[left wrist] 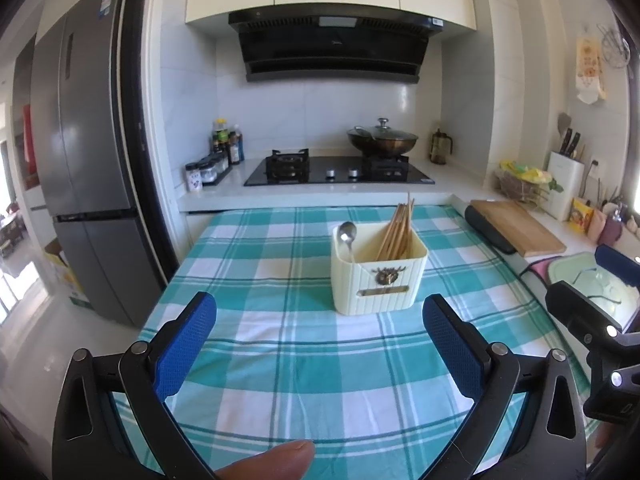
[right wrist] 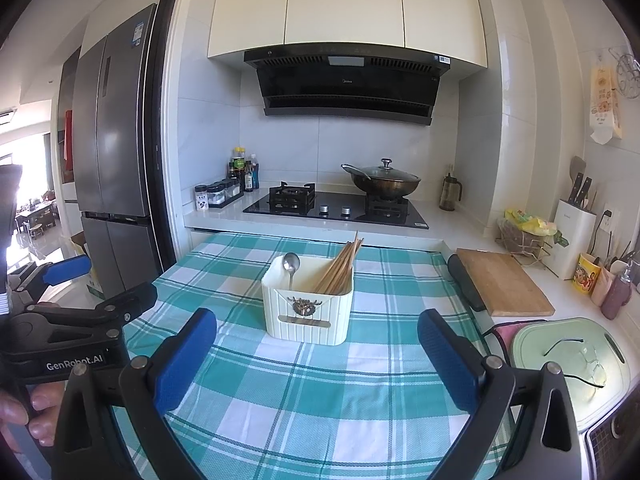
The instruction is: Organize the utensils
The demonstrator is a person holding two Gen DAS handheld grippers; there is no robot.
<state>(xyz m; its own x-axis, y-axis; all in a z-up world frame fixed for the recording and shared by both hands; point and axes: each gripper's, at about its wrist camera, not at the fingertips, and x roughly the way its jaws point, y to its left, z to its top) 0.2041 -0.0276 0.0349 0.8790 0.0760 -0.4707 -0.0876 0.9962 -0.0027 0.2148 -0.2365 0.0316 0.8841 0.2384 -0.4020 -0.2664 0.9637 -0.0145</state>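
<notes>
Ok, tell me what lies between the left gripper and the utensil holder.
Only bare checked tablecloth separates the left gripper from the utensil holder, as the left wrist view shows.

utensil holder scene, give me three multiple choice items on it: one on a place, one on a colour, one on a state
1. Where in the utensil holder is the spoon?
A. the left compartment
B. among the chopsticks
C. on the cloth

2. What colour is the checked tablecloth?
A. red and white
B. teal and white
C. plain grey

3. How are the left gripper and right gripper?
A. both open, empty
B. both shut on chopsticks
C. one holds the spoon

Answers: 1 A, the spoon stands left, apart from the chopsticks. 2 B, teal bands cross white. 3 A, the fingers stand wide apart with nothing between them.
</notes>
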